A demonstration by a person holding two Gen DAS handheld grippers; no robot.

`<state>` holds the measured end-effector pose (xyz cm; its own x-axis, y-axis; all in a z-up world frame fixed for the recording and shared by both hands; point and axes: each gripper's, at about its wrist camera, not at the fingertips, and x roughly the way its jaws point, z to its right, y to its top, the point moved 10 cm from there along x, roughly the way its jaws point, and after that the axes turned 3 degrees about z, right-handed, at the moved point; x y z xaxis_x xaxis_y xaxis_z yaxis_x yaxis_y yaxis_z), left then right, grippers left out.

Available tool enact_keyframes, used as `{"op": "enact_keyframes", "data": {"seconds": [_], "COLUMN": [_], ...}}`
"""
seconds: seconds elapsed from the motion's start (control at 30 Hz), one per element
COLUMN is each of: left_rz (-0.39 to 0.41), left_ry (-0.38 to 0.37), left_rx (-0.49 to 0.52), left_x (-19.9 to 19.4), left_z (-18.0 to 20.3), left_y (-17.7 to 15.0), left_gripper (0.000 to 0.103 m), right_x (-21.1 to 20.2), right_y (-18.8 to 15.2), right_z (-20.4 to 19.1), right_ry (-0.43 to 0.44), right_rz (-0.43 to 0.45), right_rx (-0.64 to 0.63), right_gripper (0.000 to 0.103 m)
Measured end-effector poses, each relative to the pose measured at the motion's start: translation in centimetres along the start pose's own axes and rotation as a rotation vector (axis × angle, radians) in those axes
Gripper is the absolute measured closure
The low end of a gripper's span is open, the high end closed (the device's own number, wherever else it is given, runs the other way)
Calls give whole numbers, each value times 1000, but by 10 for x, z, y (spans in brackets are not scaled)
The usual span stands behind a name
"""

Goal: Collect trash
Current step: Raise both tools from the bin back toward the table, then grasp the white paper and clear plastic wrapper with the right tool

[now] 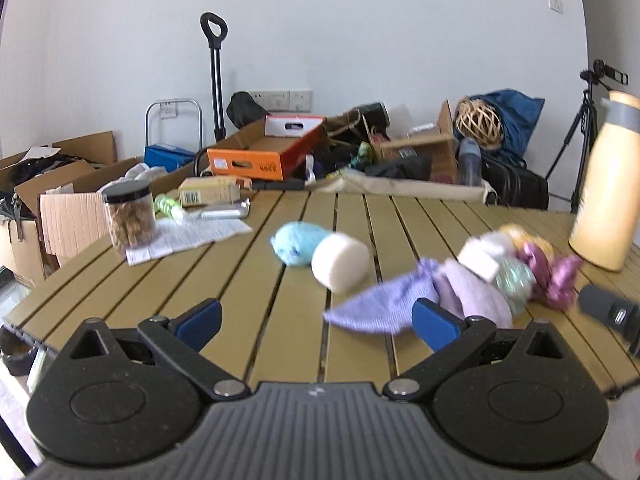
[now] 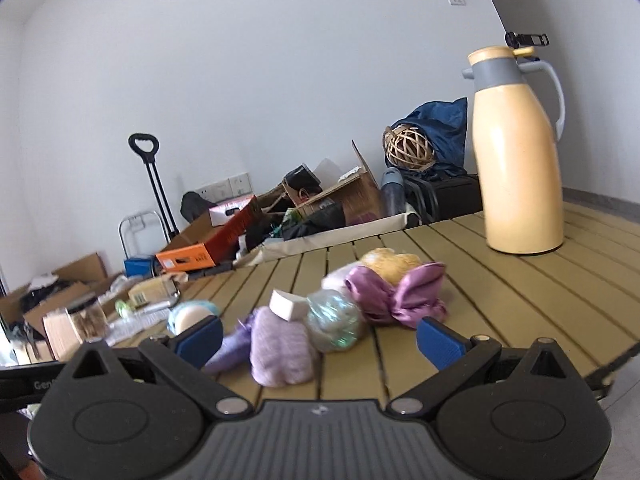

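Note:
On the slatted wooden table [image 1: 248, 280] lie a white foam cylinder [image 1: 340, 266] beside a light-blue fuzzy ball [image 1: 296, 244]. To their right sits a heap: a lilac knitted cloth [image 1: 404, 300], a small white block [image 1: 478, 260], a crumpled clear wrapper [image 1: 514, 280] and a shiny pink fabric bow [image 1: 554, 276]. My left gripper [image 1: 318, 320] is open and empty, above the table's near edge. My right gripper [image 2: 320, 338] is open too, with the lilac cloth [image 2: 280, 348], the white block [image 2: 287, 305] and the wrapper [image 2: 334, 320] just ahead between its fingers. Behind them sit the bow [image 2: 400, 294] and a yellow fuzzy lump [image 2: 390, 264].
A tall cream thermos jug [image 2: 520, 152] stands at the table's far right. At the far left are a jar with a black lid [image 1: 130, 216], a printed paper sheet [image 1: 188, 234], a small carton [image 1: 208, 191] and a tube. Boxes and bags crowd the floor behind.

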<state>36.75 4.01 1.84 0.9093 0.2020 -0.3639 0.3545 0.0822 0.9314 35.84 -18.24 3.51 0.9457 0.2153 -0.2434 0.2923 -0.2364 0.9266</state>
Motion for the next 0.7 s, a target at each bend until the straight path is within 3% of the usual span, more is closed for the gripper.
{"op": "enact_keyframes", "data": {"seconds": [0.23, 0.43, 0.63, 0.7], "left_rz": [30, -1, -31, -39], "left_ry": [6, 2, 29, 33], "left_rx": [-44, -77, -95, -103], "left_x": [26, 52, 68, 73], "left_z": [-4, -15, -34, -38], "left_y": [25, 17, 9, 9], "left_gripper": [0, 0, 0, 0], "right_x": [40, 75, 109, 121], "right_y": [-6, -3, 1, -1], "right_z": [-25, -31, -42, -44], "right_ry": [13, 18, 58, 59], "right_rz": [-7, 8, -20, -47], "right_rx": [-83, -118, -166, -179], "right_gripper": [0, 4, 26, 44]}}
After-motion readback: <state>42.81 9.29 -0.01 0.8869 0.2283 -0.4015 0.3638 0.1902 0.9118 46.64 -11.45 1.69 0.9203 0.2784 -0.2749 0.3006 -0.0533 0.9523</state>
